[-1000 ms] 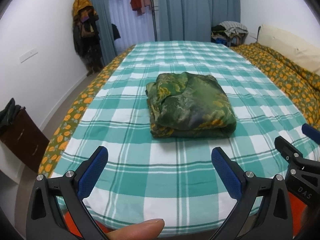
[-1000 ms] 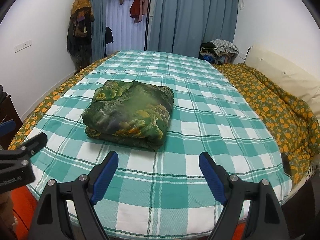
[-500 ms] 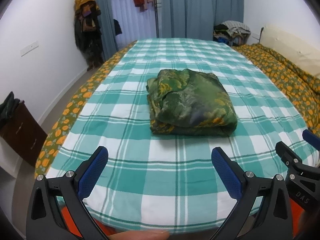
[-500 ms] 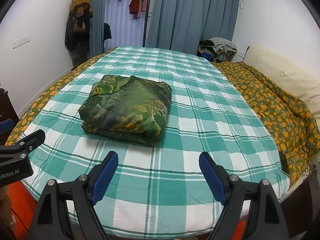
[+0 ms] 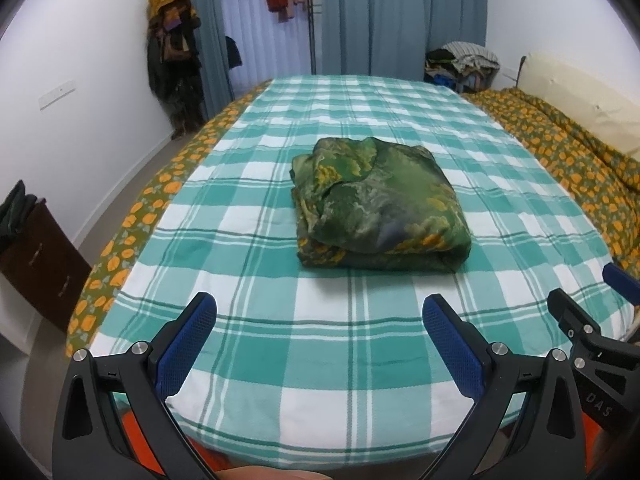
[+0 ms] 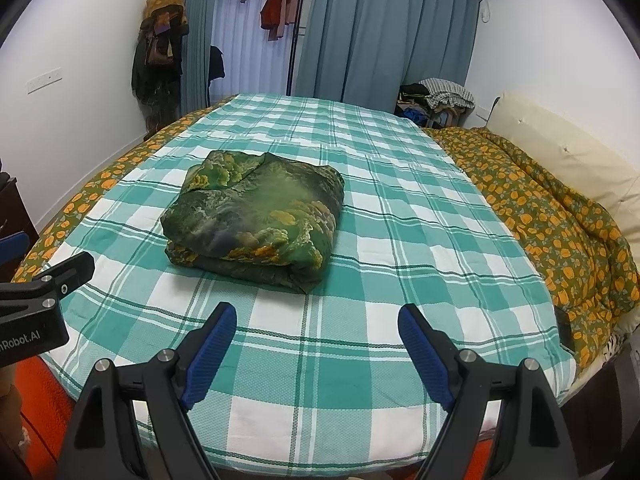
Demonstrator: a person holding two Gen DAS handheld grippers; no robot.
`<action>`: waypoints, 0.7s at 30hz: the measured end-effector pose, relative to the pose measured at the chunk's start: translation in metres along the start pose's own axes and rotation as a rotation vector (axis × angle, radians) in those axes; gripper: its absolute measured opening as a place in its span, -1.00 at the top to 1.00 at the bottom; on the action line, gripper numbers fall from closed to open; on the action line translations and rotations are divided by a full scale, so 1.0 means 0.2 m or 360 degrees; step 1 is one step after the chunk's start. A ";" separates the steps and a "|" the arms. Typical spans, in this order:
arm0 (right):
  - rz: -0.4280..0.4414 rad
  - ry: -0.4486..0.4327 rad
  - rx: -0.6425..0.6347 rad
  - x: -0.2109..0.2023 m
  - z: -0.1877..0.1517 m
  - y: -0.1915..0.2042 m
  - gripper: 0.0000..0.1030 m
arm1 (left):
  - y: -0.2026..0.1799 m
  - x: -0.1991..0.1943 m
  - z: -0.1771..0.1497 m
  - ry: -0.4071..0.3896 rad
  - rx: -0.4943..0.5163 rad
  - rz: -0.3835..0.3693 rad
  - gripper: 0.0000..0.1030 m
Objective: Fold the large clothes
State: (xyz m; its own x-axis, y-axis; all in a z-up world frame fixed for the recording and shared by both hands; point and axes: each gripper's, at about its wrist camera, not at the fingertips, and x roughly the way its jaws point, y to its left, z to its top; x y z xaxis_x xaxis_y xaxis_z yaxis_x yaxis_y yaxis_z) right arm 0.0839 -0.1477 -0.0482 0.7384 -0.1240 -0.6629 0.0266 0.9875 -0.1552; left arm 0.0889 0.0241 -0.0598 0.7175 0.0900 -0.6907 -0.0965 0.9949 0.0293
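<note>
A green garment with yellow and grey print (image 5: pixel 378 206) lies folded into a thick rectangular bundle on the green-and-white checked bedspread (image 5: pixel 280 320). It also shows in the right wrist view (image 6: pixel 256 220). My left gripper (image 5: pixel 320 316) is open and empty, held near the bed's front edge, well short of the bundle. My right gripper (image 6: pixel 316 320) is open and empty too, beside the left one. Each gripper shows at the edge of the other's view.
An orange-flowered quilt (image 6: pixel 560 216) and a cream pillow (image 6: pixel 568 160) lie along the bed's right side. A dark wooden cabinet (image 5: pixel 40 264) stands at the left. Blue curtains (image 6: pixel 380 32), hanging clothes (image 5: pixel 172 52) and a clothes pile (image 6: pixel 436 98) are at the far end.
Both grippers have drawn back and risen slightly from the bed, so the folded bundle sits a little farther away. The bundle has not moved. Both grippers stay open.
</note>
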 end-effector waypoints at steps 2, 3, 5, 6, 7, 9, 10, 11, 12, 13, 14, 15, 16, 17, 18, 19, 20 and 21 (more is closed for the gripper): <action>0.0002 0.0001 0.0003 0.00 0.00 0.00 -0.65 | -0.01 0.00 0.00 0.0007 0.0001 -0.0005 -0.99; 0.0001 0.0000 0.0004 0.00 0.00 0.00 -0.65 | -0.01 0.00 0.00 0.0009 0.0001 -0.0007 -0.99; -0.0005 0.0000 0.0002 0.00 -0.01 0.00 -0.65 | -0.01 0.00 -0.01 0.0012 0.0003 -0.0010 -0.99; -0.0006 0.0000 0.0002 -0.01 -0.01 0.00 -0.65 | -0.02 0.00 -0.01 0.0012 0.0007 -0.0013 -0.99; -0.0003 0.0000 0.0002 -0.01 -0.01 0.00 -0.65 | -0.02 0.00 -0.01 0.0012 0.0009 -0.0015 -0.99; -0.0003 0.0000 0.0001 -0.01 -0.01 0.00 -0.65 | -0.03 0.00 -0.01 0.0013 0.0012 -0.0020 -0.99; -0.0003 -0.0002 -0.0001 -0.01 -0.01 0.00 -0.65 | -0.03 0.00 -0.01 0.0013 0.0013 -0.0022 -0.99; 0.0000 -0.0004 -0.0004 -0.01 -0.01 0.00 -0.65 | -0.03 0.00 -0.01 0.0012 0.0015 -0.0024 -0.99; 0.0003 -0.0005 -0.0006 -0.01 -0.01 0.00 -0.65 | -0.04 0.00 -0.01 0.0012 0.0017 -0.0025 -0.99; 0.0006 -0.0006 -0.0006 -0.02 -0.01 0.00 -0.65 | -0.04 0.00 -0.01 0.0012 0.0018 -0.0026 -0.99; 0.0009 -0.0006 -0.0006 -0.02 -0.01 0.00 -0.65 | -0.04 0.00 -0.01 0.0011 0.0019 -0.0026 -0.99; 0.0011 -0.0006 -0.0006 -0.02 -0.01 0.00 -0.65 | -0.04 0.00 -0.01 0.0011 0.0017 -0.0025 -0.99; 0.0012 -0.0006 -0.0005 -0.02 -0.01 0.00 -0.65 | -0.04 0.00 -0.01 0.0012 0.0016 -0.0024 -0.99; 0.0012 -0.0006 -0.0005 -0.03 -0.01 0.00 -0.65 | -0.04 0.00 -0.01 0.0011 0.0015 -0.0024 -0.99; 0.0011 -0.0005 -0.0005 -0.02 -0.01 0.00 -0.65 | -0.04 0.00 -0.01 0.0010 0.0015 -0.0024 -0.99; 0.0010 -0.0006 -0.0006 -0.02 -0.01 0.00 -0.65 | -0.04 0.00 -0.01 0.0009 0.0015 -0.0023 -0.99; 0.0010 -0.0006 -0.0006 -0.02 -0.01 0.00 -0.65 | -0.04 0.00 -0.01 0.0009 0.0015 -0.0023 -0.99; 0.0011 -0.0005 -0.0006 -0.03 -0.01 0.00 -0.65 | -0.04 0.00 -0.01 0.0009 0.0015 -0.0023 -0.99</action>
State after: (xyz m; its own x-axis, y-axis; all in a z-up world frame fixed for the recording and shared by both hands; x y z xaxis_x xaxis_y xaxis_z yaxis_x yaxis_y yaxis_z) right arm 0.0786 -0.1474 -0.0464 0.7407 -0.1172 -0.6616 0.0193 0.9880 -0.1534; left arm 0.0872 0.0160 -0.0613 0.7147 0.0754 -0.6954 -0.0798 0.9965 0.0260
